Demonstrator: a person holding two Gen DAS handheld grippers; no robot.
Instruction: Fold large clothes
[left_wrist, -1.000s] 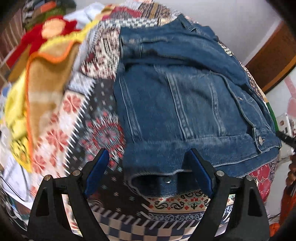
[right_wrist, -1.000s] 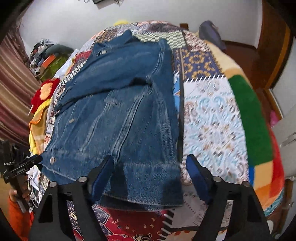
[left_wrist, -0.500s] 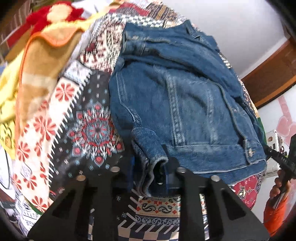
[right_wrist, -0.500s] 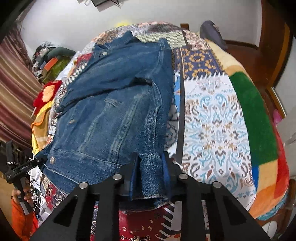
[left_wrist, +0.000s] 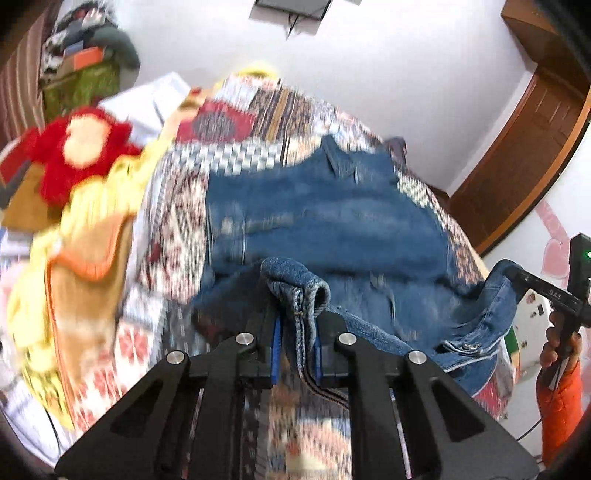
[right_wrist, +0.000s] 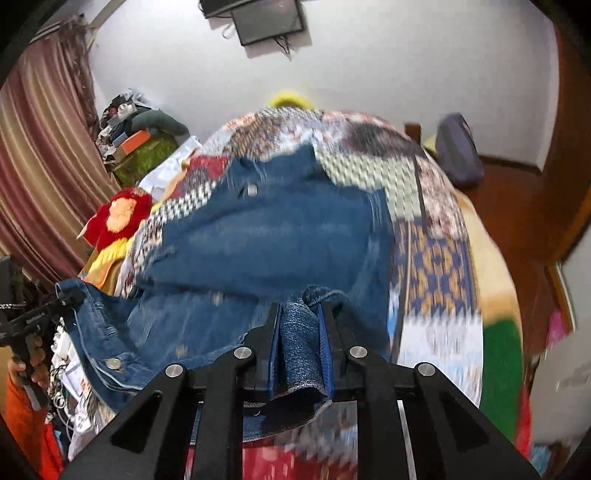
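A blue denim jacket (left_wrist: 325, 221) lies on a patchwork bedspread (left_wrist: 236, 122), collar at the far end. My left gripper (left_wrist: 297, 314) is shut on the jacket's bottom hem at its left corner and holds it lifted. My right gripper (right_wrist: 301, 325) is shut on the hem at the right corner of the jacket (right_wrist: 280, 236), also lifted. The hem hangs between them. The right gripper shows at the right edge of the left wrist view (left_wrist: 517, 275), the left gripper at the left edge of the right wrist view (right_wrist: 68, 293). Both views are blurred.
A red plush toy (left_wrist: 81, 147) and yellow-orange blankets (left_wrist: 85, 236) lie left of the jacket. A purple bag (right_wrist: 458, 151) sits at the bed's far right. A wooden door (left_wrist: 524, 147) is on the right; a striped curtain (right_wrist: 40, 155) on the left.
Both grippers were open a second ago, closed on the hem corners, and have now lifted the hem off the bed and tilted upward, moving toward the collar.
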